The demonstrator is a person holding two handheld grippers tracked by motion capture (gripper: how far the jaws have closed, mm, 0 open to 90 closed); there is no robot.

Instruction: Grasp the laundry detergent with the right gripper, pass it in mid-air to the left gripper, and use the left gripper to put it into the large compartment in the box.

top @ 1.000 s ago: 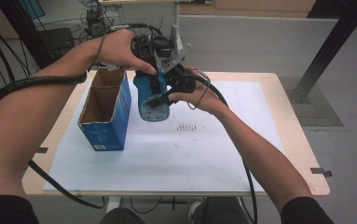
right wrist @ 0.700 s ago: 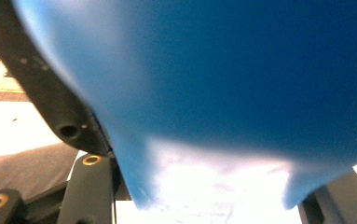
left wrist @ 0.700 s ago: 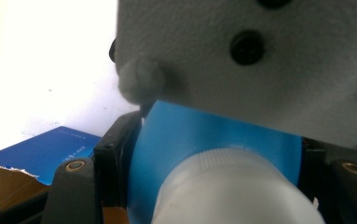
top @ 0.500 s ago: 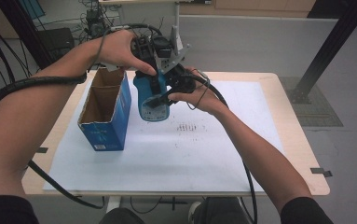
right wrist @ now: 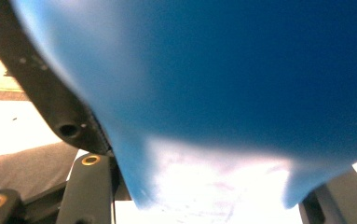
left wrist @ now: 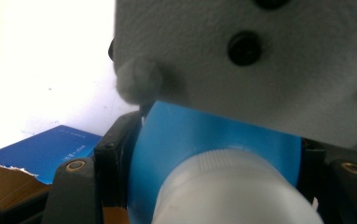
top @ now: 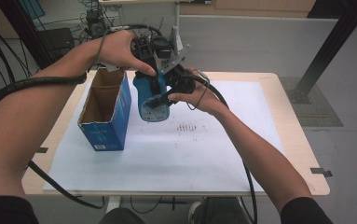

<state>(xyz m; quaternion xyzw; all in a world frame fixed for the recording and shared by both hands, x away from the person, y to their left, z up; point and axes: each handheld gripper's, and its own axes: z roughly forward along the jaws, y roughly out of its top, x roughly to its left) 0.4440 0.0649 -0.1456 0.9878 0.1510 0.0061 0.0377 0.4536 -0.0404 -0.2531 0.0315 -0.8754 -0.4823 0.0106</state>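
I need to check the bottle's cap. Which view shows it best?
The left gripper view: the white ribbed cap sits close between that tool's jaws. The high view shows the blue bottle held upside down, cap hidden; the right gripper view shows blurred blue.

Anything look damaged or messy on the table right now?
The blue box has ragged, torn top flaps, and dark specks mark the white sheet right of it. The bottle looks intact.

Left gripper view: blue bottle [left wrist: 204, 140] between the two black jaws, white ribbed cap [left wrist: 234, 186] toward camera.
Jaws press the bottle on both sides, left gripper [left wrist: 213, 158] closed on it; grey textured plate [left wrist: 260, 60] with dark screw holes covers the upper right, just above the bottle; lower left, blue box [left wrist: 59, 144] with torn cardboard edge; white surface [left wrist: 45, 70] behind, overexposed.
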